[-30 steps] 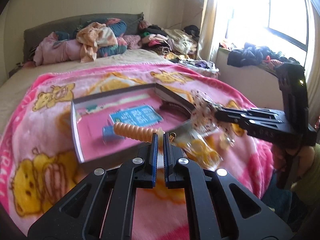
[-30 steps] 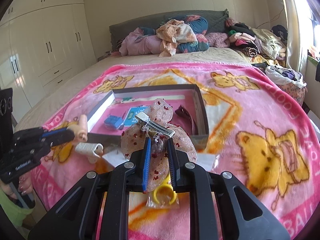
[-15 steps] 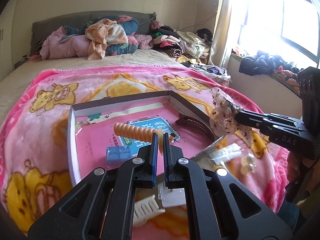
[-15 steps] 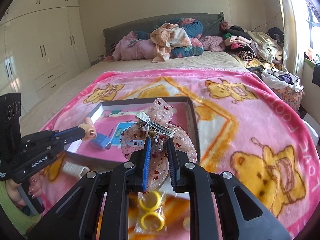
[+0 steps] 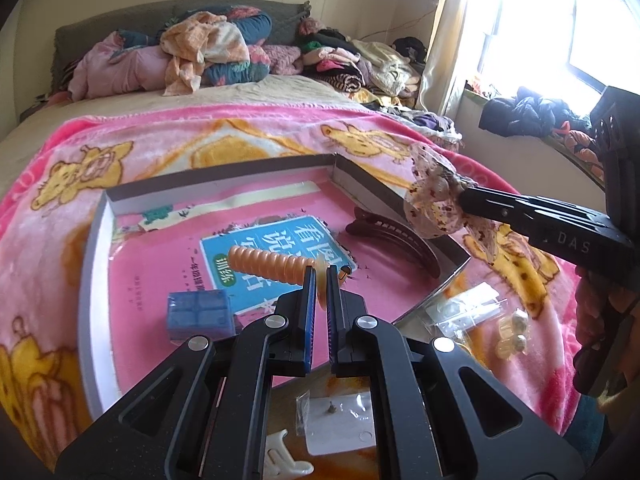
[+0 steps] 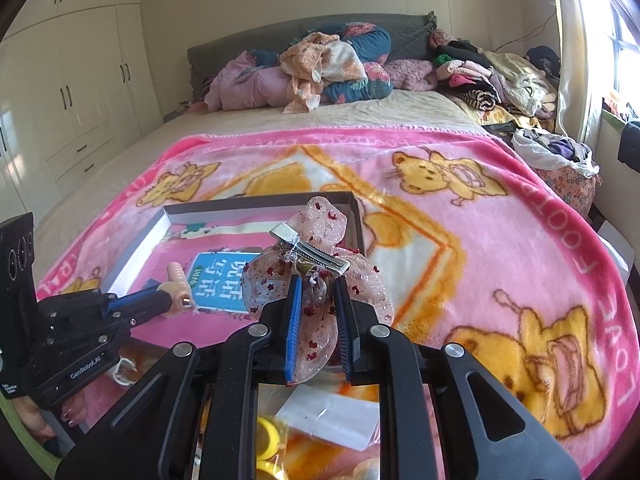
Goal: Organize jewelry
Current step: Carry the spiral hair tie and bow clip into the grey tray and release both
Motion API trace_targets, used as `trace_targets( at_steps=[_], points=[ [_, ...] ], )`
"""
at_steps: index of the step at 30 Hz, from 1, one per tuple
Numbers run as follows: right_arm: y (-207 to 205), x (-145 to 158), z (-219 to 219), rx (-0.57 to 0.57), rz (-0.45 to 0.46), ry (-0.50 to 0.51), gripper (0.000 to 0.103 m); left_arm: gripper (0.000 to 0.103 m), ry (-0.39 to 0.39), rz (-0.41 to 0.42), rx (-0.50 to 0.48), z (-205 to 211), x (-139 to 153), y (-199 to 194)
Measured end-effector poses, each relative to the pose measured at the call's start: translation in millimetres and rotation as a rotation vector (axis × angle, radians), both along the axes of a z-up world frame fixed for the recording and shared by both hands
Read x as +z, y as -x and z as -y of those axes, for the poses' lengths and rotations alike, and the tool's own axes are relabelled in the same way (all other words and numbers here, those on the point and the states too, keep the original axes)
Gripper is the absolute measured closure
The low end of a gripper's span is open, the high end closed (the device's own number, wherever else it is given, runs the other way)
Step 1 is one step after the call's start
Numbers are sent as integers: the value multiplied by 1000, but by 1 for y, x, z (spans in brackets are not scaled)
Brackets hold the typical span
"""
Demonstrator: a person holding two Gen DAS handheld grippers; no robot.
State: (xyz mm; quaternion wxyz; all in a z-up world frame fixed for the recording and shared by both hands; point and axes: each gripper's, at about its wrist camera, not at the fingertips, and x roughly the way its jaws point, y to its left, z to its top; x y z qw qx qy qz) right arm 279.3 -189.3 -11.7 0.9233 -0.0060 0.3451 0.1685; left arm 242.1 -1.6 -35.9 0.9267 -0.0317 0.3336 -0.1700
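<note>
Two grippers hang over the shallow grey box with a pink floor on the bed. Left gripper pinches an orange spiral hair clip, long axis pointing left, above the box's middle. Right gripper clamps a sheer pink sequinned bow above the right wall.

Block and curved clip inside tray on blanket
</note>
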Motion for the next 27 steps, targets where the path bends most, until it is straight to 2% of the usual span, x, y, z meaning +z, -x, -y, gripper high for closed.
trace_targets(
  at_steps=[11, 18, 27],
  points=[
    [-25, -29, -9, 17, -78, 24, 87, 102, -3, -35, -30, 9, -10, -7],
    [-27, -38, -12, 23, -80, 24, 82, 102, -13, -44, -37, 12, -15, -8],
    [-12, -32, -10, 33, -38, -1, 61, 102, -17, -53, -27, 11, -20, -8]
  ],
)
